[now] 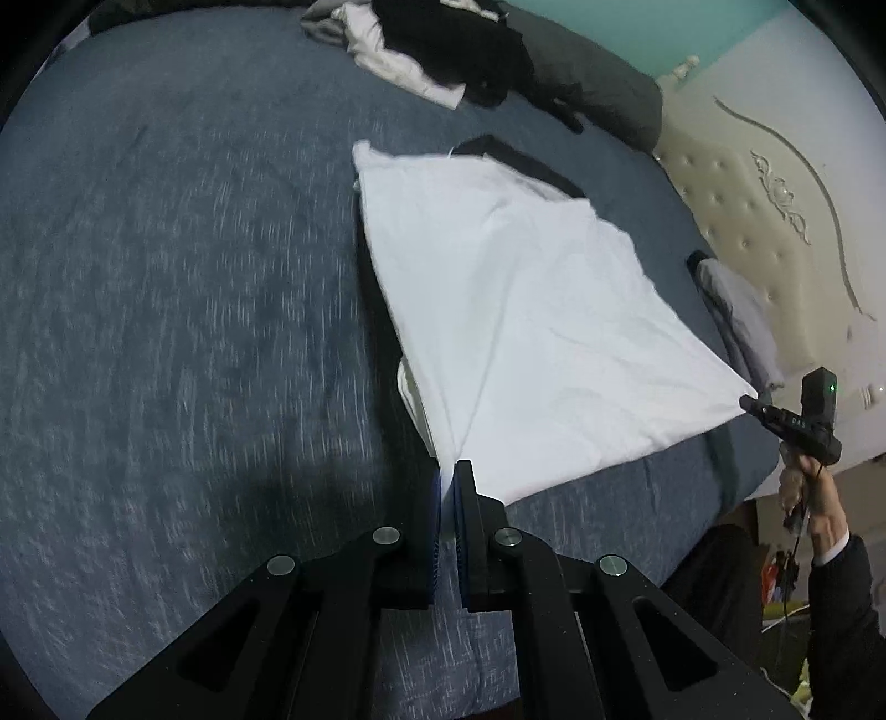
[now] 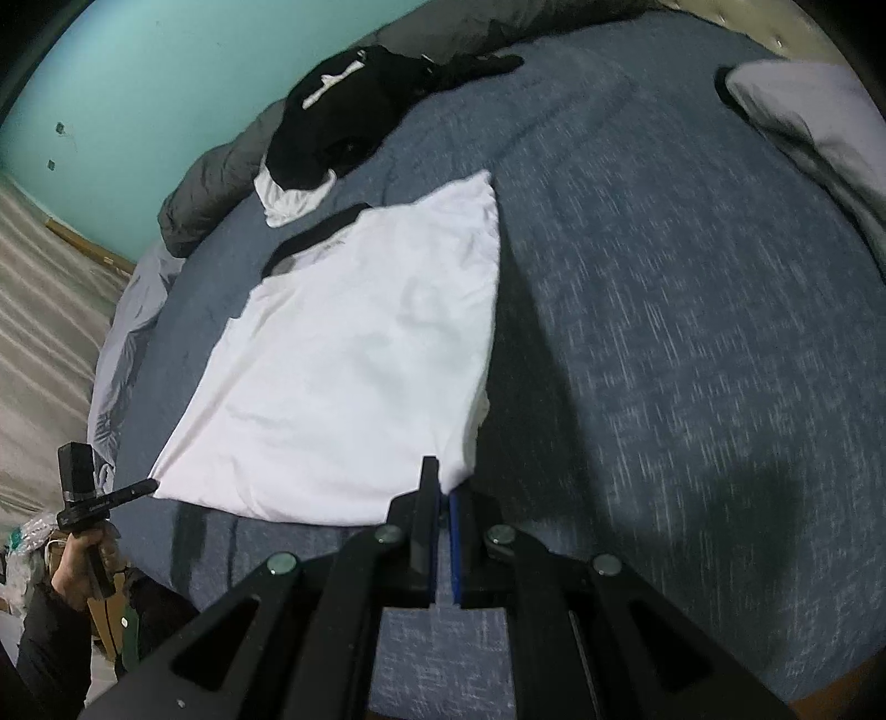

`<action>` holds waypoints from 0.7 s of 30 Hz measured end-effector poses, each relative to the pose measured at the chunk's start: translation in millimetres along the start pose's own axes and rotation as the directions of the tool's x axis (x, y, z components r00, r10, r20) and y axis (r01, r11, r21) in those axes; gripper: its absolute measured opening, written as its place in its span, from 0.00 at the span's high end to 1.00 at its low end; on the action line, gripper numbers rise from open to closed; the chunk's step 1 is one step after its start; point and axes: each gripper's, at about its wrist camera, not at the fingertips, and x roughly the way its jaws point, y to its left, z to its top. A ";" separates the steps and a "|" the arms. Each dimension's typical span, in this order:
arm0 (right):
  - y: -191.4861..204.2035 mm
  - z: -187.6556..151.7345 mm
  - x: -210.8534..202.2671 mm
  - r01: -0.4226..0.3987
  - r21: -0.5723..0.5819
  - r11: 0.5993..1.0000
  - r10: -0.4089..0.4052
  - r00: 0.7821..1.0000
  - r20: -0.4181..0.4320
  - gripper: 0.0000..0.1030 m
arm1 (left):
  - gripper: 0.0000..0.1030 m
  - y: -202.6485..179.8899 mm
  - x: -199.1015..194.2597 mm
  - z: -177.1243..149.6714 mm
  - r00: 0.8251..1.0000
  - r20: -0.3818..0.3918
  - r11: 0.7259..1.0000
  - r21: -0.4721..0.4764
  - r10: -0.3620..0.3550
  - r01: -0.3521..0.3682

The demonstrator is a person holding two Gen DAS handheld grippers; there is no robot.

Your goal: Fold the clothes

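A white T-shirt [image 1: 526,310] with a black collar [image 1: 520,160] lies on the blue bed cover [image 1: 166,277], its near hem raised off the bed. My left gripper [image 1: 447,476] is shut on one hem corner. My right gripper [image 1: 745,401], held by a hand at the right edge, pinches the other corner. In the right wrist view the T-shirt [image 2: 354,354] spreads away from my right gripper [image 2: 443,482], which is shut on its corner. My left gripper [image 2: 152,487] grips the far corner at the left. The hem is stretched taut between the two.
A heap of black and white clothes [image 1: 443,50] [image 2: 343,111] sits at the far side beside a grey duvet [image 1: 598,83]. A grey folded garment [image 1: 742,321] [image 2: 819,111] lies near the cream headboard [image 1: 764,221]. Bare blue cover [image 2: 692,304] extends beside the shirt.
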 end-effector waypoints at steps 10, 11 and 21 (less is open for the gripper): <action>-19.1 -21.9 24.7 0.004 0.035 0.999 -0.003 0.999 -0.042 0.98 | 0.95 18.9 37.6 -12.1 1.000 -0.023 0.997 -0.083 0.000 -0.002; -21.0 -22.5 26.2 0.005 0.037 0.999 -0.004 0.999 -0.044 0.98 | 0.95 21.4 38.9 -12.0 1.000 -0.025 0.996 -0.090 0.001 -0.003; -25.8 -23.7 37.9 0.028 0.006 1.000 -0.027 0.996 -0.088 0.97 | 0.87 41.2 34.5 -9.0 1.000 -0.028 0.988 -0.155 -0.002 -0.003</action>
